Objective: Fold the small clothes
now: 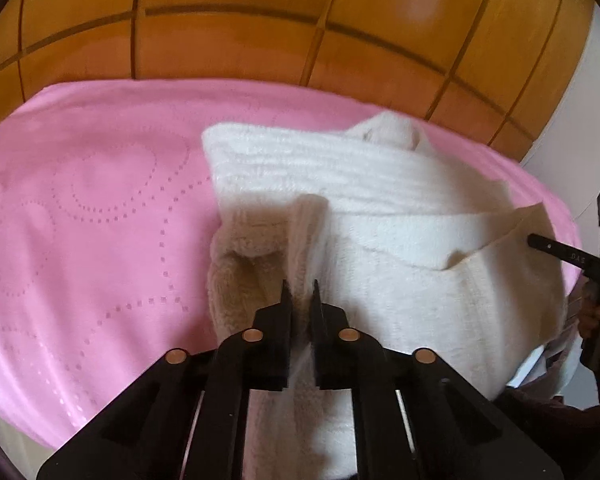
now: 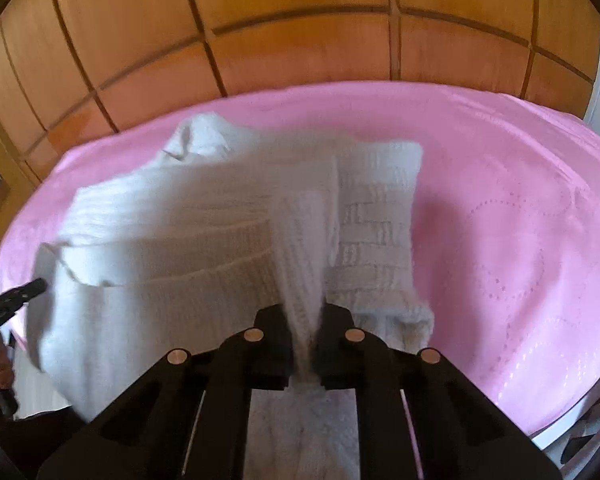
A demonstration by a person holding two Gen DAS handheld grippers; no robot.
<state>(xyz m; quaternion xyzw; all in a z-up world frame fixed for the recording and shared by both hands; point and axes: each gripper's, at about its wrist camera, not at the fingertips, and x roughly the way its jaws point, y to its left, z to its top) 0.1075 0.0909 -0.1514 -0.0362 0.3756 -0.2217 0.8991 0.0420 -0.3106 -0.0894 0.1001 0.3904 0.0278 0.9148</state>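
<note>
A small cream-white knitted garment (image 1: 380, 208) lies partly folded on a pink cloth (image 1: 92, 208). My left gripper (image 1: 299, 294) is shut on a fuzzy edge of the garment near its left side. In the right wrist view my right gripper (image 2: 305, 312) is shut on a ribbed fold of the same garment (image 2: 172, 240) and holds it lifted above the pink cloth (image 2: 520, 220). The right gripper also shows at the right edge of the left wrist view (image 1: 540, 242), at a raised corner. The left gripper's tip shows at the left of the right wrist view (image 2: 36, 286).
The pink cloth covers a round table with a white rim (image 2: 556, 436). A floor of orange-brown tiles (image 1: 260, 40) lies beyond it. A white wall or post (image 1: 580, 100) stands at the right. A hand (image 2: 0, 368) holds the left gripper.
</note>
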